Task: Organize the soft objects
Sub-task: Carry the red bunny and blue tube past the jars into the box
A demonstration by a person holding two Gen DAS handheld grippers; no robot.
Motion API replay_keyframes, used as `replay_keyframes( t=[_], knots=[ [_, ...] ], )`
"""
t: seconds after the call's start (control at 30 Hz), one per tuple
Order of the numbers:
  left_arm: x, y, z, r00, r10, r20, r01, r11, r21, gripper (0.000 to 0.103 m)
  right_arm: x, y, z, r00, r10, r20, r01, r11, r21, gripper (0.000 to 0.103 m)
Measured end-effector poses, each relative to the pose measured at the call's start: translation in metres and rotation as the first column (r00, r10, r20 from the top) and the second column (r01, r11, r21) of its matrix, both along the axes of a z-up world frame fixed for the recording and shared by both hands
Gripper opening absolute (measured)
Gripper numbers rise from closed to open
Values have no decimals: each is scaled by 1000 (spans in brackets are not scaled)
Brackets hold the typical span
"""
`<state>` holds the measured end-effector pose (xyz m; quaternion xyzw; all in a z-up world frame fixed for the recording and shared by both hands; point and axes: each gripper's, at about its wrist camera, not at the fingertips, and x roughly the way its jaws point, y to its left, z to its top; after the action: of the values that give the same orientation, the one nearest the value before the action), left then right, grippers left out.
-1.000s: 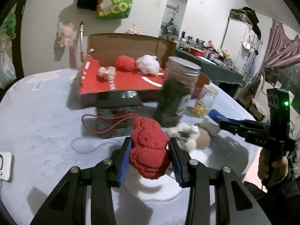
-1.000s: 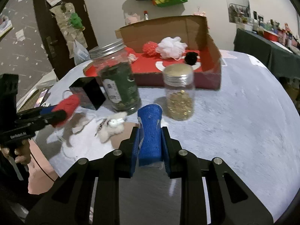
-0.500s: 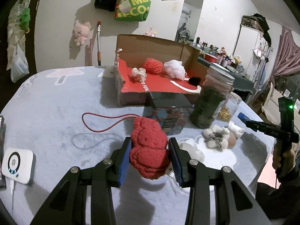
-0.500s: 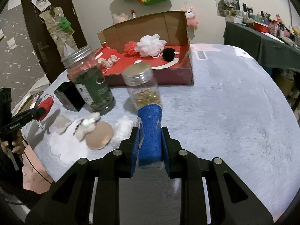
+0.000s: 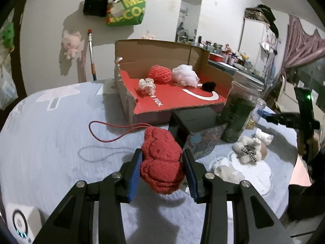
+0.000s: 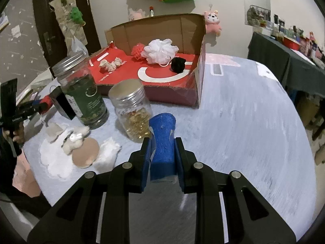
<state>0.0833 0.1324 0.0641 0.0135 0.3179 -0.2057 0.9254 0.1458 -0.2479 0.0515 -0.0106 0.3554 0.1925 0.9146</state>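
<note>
My left gripper [image 5: 162,168] is shut on a red knitted plush [image 5: 161,160] with a red cord [image 5: 113,132], held above the table. My right gripper [image 6: 162,152] is shut on a blue foam roll [image 6: 162,138], held above the table near the gold-filled jar [image 6: 132,111]. The open cardboard box [image 5: 162,101] with a red floor holds a red mesh ball [image 5: 159,73], a white pouf [image 5: 184,75], a black pompom [image 5: 209,85] and a small cream bundle [image 5: 147,86]. A white plush bear [image 5: 246,150] lies on a white fluffy cloth [image 5: 254,170].
A tall dark-green jar [image 5: 239,109] and a black box [image 5: 193,126] stand between the left gripper and the cardboard box [image 6: 158,75]. A tan round pad [image 6: 85,152] lies by the bear [image 6: 73,140]. A white device [image 5: 22,225] lies at the table's left front.
Both grippers have moved closer to the cardboard box, still holding their objects. The right gripper has shifted right, past the two jars.
</note>
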Motion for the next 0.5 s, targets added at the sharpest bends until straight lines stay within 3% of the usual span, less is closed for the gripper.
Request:
replay_keyframes(
  t=[0.5],
  knots=[
    [33,-6,36,994,-80,75,76,995,59,42,36,1,31,997,54,48,-54,998,-11,22]
  ],
)
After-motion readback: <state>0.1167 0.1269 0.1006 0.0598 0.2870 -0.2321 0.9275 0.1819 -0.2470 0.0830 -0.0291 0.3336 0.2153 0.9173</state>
